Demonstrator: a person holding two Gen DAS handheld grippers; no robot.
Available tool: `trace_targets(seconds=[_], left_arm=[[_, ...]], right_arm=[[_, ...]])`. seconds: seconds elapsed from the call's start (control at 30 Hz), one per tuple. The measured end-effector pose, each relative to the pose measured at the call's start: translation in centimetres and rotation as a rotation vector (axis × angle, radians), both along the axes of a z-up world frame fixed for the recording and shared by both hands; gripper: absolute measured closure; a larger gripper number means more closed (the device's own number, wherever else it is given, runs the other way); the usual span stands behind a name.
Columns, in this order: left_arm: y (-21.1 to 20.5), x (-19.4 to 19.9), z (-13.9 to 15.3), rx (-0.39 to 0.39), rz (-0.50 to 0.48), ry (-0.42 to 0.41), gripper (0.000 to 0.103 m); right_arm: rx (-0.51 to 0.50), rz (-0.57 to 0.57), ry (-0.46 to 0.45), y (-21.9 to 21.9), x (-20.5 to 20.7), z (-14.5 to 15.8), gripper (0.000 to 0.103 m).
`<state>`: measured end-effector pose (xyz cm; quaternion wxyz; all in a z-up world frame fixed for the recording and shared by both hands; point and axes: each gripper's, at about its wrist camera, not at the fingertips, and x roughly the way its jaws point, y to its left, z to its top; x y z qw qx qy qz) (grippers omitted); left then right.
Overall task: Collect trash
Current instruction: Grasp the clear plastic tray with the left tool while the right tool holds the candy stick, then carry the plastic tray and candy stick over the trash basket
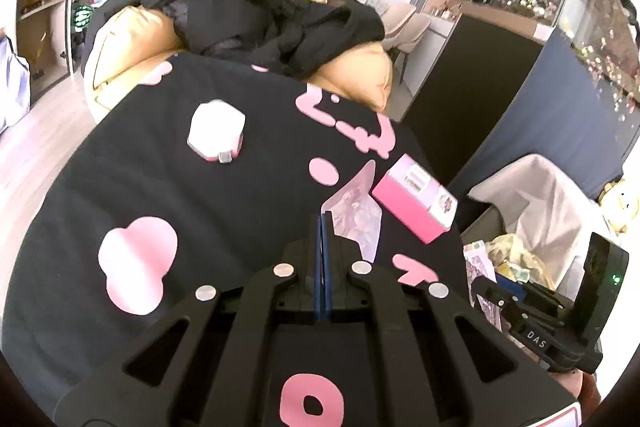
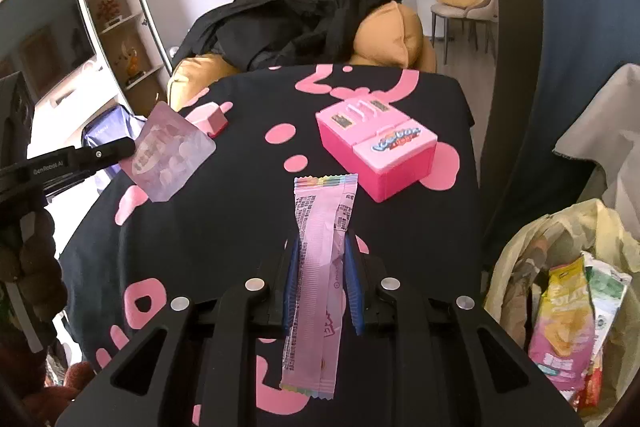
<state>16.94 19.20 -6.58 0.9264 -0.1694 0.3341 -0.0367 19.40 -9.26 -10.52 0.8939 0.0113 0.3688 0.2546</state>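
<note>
Both sets of jaws are closed on litter: the right gripper (image 2: 319, 247) pinches a long pale-pink plastic snack wrapper (image 2: 320, 267) lengthwise between its blue pads, and the left gripper (image 1: 323, 223) is clamped tight on the edge of a translucent purplish flat sachet (image 1: 356, 215), both lifted over the black tablecloth with pink blotches (image 1: 160, 187). This looks like the carrying step, so next each piece needs swinging to the right over the cream-lined trash bag (image 2: 516, 247), already holding crumpled packets, and letting go. Farther back, a pink plastic toy box (image 2: 376, 151) rests on the cloth, probably no trash.
</note>
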Motion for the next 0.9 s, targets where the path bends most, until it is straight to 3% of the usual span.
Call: trace_targets(seconds=[0.23,0.6,0.9], left_arm=[[0.3,-1.6,2.0,-0.024,-0.006,-0.058,0.102],[1.0,-3.2,3.1,-0.072,-0.016,-0.084,0.102],[-1.0,-3.5,4.6,-0.055,-0.060,-0.114,0.102]], right_arm=[[-0.008,0.006,-0.021,-0.1,-0.8,1.3,0.082],[0.001,0.006,-0.045,-0.2,-1.8,2.4,0.082],[0.020,-0.025,-0.106,-2.2,-3.6,4.1,0.082]])
